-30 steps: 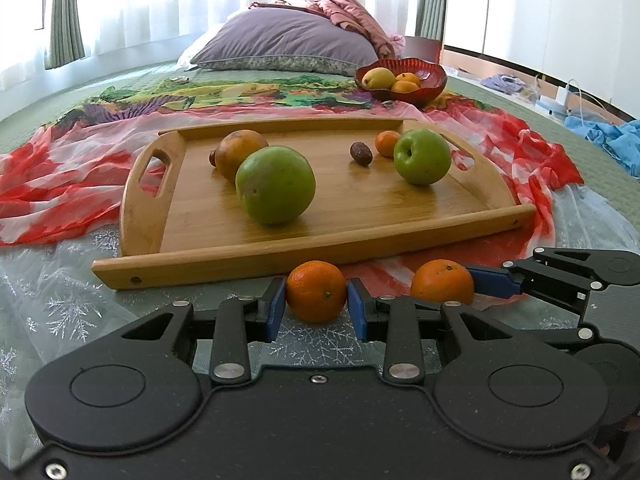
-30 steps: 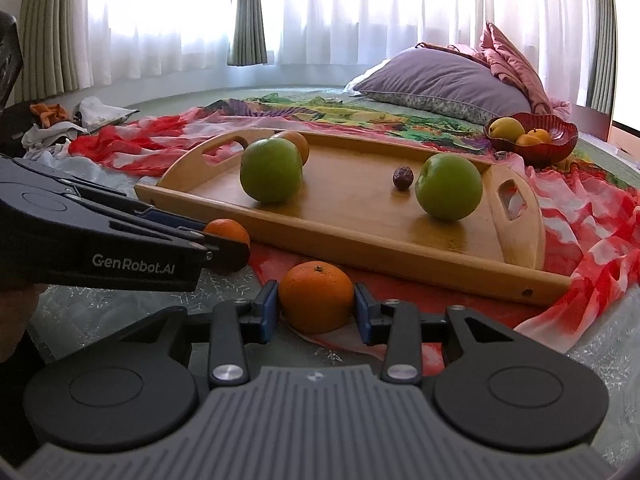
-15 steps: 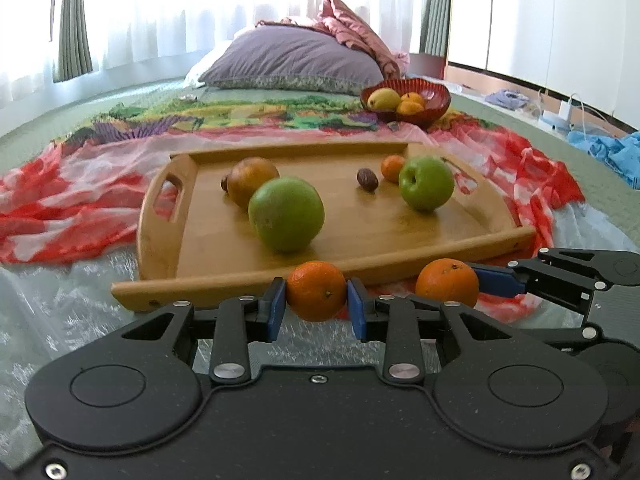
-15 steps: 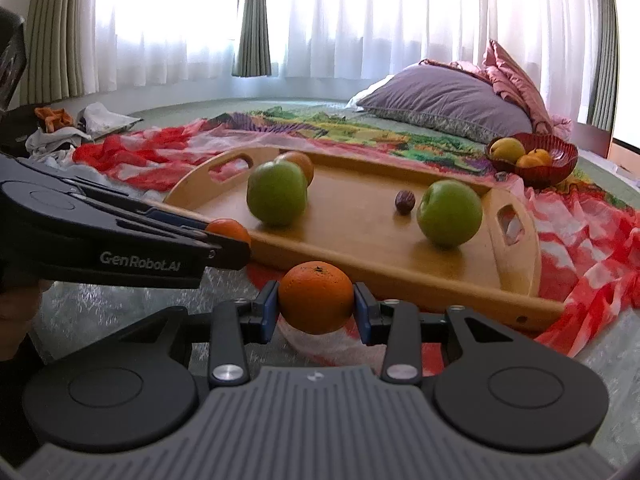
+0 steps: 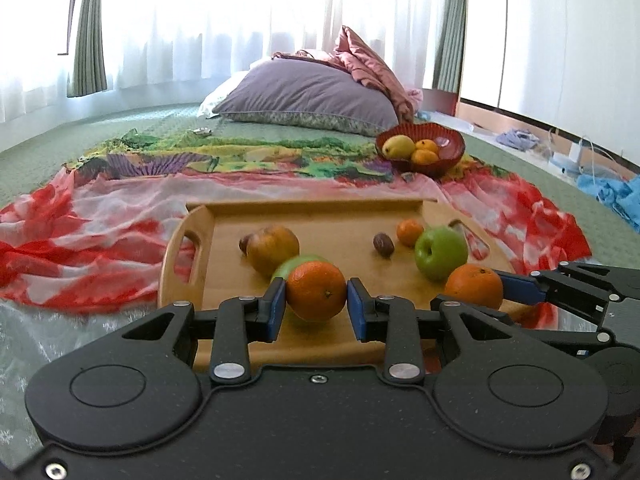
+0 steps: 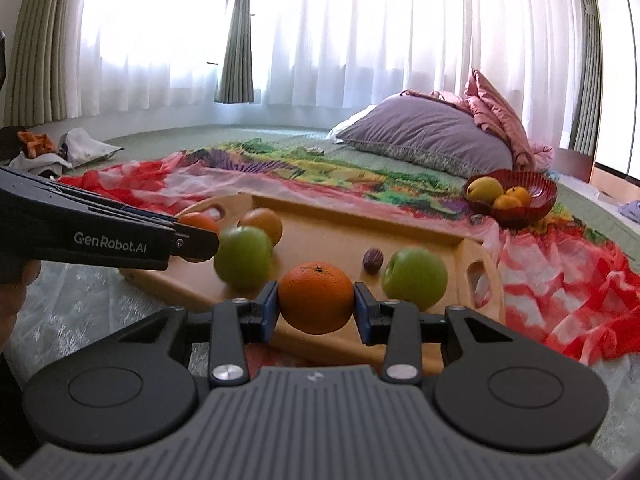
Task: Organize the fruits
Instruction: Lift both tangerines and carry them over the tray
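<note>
Round orange mandarins are clamped in both tools: the left gripper (image 5: 316, 303) squeezes one mandarin (image 5: 316, 291) between its blue pads (image 5: 275, 309), and the right gripper (image 6: 316, 307) squeezes the other mandarin (image 6: 316, 297) in the same way. Both fruits hang clear above the near long edge of the rectangular bamboo tray (image 5: 340, 208), which lies on a red-and-white patterned cloth (image 5: 80, 240).

On the tray, toward its left handle, sit a large green apple (image 6: 243, 257) and just behind it a brownish-yellow pear-like fruit (image 5: 273, 249), with a small dark fruit (image 5: 243, 243) touching the pear's far left side. Toward the right handle stand a smaller green apple (image 5: 441, 253), a dark brown date (image 5: 383, 244) and a small tangerine (image 5: 409, 232), all close together near the far right corner.

Beyond the tray's far right corner, on the cloth, a dark red scalloped bowl (image 5: 448, 156) holds a yellow fruit (image 5: 398, 146) and two small orange fruits (image 5: 425, 152). A purple pillow (image 5: 308, 96) lies further back before white curtains (image 5: 240, 20).
</note>
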Tool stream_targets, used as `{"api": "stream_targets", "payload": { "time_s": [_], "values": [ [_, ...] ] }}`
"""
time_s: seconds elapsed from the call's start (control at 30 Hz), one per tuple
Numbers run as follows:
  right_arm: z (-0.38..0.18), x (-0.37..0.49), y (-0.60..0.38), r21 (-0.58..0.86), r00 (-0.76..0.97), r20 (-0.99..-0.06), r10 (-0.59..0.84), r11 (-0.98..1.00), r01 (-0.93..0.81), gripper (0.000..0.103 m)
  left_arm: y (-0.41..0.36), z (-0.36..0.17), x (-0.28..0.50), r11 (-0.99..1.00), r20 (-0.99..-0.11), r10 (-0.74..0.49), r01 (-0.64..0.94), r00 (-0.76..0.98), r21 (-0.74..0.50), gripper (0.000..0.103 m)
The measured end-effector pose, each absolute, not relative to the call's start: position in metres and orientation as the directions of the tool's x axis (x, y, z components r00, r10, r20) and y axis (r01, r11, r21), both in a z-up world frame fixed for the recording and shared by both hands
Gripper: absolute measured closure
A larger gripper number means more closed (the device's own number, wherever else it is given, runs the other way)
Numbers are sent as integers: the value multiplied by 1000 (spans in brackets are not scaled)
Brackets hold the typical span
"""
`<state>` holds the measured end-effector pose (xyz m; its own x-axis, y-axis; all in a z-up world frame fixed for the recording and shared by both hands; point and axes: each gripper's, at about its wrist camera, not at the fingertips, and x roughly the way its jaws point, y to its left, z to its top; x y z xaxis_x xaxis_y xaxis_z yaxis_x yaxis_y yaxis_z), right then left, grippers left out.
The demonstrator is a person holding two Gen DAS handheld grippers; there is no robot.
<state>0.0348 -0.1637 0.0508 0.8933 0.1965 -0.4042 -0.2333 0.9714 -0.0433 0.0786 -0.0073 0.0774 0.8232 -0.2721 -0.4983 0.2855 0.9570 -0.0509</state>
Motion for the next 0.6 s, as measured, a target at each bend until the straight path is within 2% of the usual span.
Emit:
{"api": "stream_targets", "payload": {
  "time_s": [0.6],
  "values": [
    [88, 100, -185, 21, 908, -389, 154, 987, -159, 59, -12, 101, 153, 965, -500, -256, 245, 827, -89, 72]
  ]
}}
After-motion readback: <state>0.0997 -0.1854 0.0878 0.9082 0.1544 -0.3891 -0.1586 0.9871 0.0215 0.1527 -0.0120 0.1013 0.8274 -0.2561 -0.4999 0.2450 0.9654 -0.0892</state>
